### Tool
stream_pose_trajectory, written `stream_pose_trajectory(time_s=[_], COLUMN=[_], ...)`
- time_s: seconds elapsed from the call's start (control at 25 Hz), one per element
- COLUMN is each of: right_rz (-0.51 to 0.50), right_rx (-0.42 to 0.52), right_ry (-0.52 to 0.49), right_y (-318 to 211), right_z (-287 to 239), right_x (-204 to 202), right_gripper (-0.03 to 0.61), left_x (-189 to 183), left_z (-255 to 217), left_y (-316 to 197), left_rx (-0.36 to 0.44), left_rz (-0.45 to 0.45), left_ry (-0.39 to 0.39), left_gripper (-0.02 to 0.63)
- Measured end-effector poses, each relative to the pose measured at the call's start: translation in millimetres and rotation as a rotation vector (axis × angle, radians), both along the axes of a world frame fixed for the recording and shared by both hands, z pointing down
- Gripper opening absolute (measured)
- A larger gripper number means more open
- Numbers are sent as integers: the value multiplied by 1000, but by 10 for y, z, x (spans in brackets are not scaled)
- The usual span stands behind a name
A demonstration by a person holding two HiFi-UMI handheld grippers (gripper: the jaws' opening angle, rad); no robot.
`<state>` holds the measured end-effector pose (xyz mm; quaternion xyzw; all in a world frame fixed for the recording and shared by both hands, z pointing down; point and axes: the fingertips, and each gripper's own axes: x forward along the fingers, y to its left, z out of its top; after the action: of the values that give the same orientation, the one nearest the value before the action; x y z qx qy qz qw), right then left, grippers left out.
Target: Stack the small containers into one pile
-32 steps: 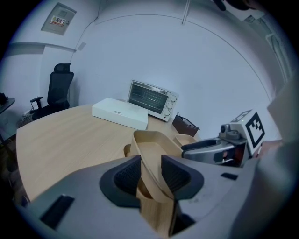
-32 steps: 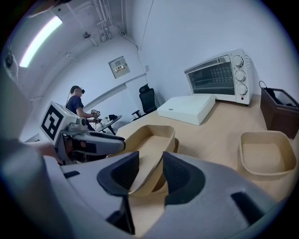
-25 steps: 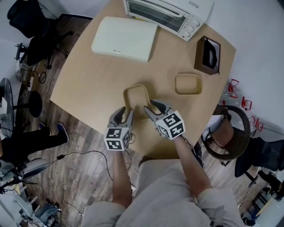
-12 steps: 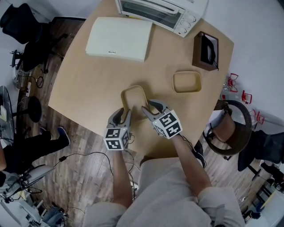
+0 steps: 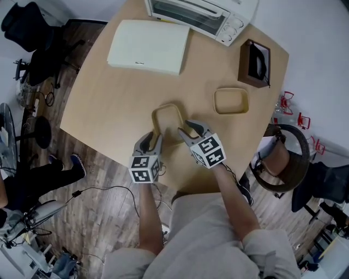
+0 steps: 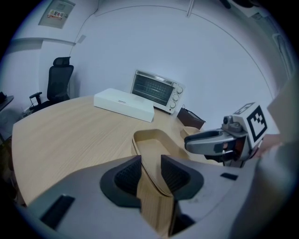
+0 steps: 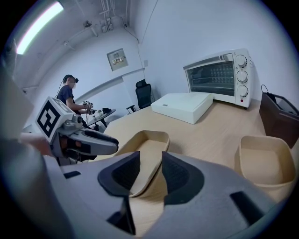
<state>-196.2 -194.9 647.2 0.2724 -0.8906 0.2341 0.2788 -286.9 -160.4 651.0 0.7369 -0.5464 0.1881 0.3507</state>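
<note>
While clamped by left hand-held gripper (image 5: 154, 135) and right hand-held gripper (image 5: 184, 127), shallow tan container (image 5: 166, 115).

No lettering can be read anywhere: the poster (image 6: 56, 11) high on the wall in the left gripper view and the framed panel (image 7: 117, 59) on the wall in the right gripper view both carry print, but it is too small and blurred to make out. The small dark mark (image 5: 137, 64) on the front edge of the white box (image 5: 148, 43) is possibly a logo, equally illegible, and the markings round the toaster oven (image 7: 217, 79) dials cannot be read either
</note>
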Motion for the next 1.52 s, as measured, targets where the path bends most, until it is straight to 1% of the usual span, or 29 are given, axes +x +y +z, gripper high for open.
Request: stream_pose_trajectory(time_s=[0.08, 0.16, 0.32, 0.4, 0.48, 0.56, 0.68, 0.8, 0.92, 1.08, 1.16, 1.24, 1.36, 1.48, 1.52], right_rz=[6, 25, 126, 167, 164, 123, 15, -123, -248, -361, -396, -427, -449, -443, -442], right_rx=[14, 25, 31, 48, 79, 113, 148, 197, 236, 264, 275, 284, 283, 283, 290], right_ry=[12, 38, 102, 151, 233, 328, 484, 609, 707, 784, 811, 841, 885, 900, 906], right_y=[-34, -93, -269, -337, -378, -410, -446, -476, -478, -468, -480, -497, -523, -538, -541], right_z=[-13, 1, 46, 65, 106, 148, 215, 242, 293, 376, 415, 443, 487, 493, 481], right_x=[95, 281, 862, 1172, 1460, 1702, 1982, 2124, 2191, 2179, 2145, 2122, 2142, 2160, 2159], right_gripper=[149, 150, 150, 150, 152, 153, 153, 153, 153, 152, 153, 152, 143, 98, 61], left_x=[-30, -48, -30, 2, 45, 96, 183, 315, 535, 898, 1098, 1336, 1647, 1836, 1873], left_z=[-1, 22, 94, 135, 180, 214, 219, 208, 188, 173, 163, 135, 85, 56, 48], left_y=[18, 38, 82, 108, 145, 179, 209, 258, 310, 352, 340, 340, 390, 442, 455], left_rx=[1, -2, -24, -40, -56, -67, -72, -83, -88, -90, -89, -87, -84, -87, -86], left_rz=[-16, -29, -44, -45, -36, -24, -3, 30, 81, 142, 174, 226, 300, 329, 338], left_ry=[4, 13, 43, 61, 69, 73, 78, 88, 105, 143, 169, 199, 221, 244, 246], left_gripper=[123, 123, 123, 123, 123, 123, 123, 124, 124, 129, 130, 129, 129, 129, 129])
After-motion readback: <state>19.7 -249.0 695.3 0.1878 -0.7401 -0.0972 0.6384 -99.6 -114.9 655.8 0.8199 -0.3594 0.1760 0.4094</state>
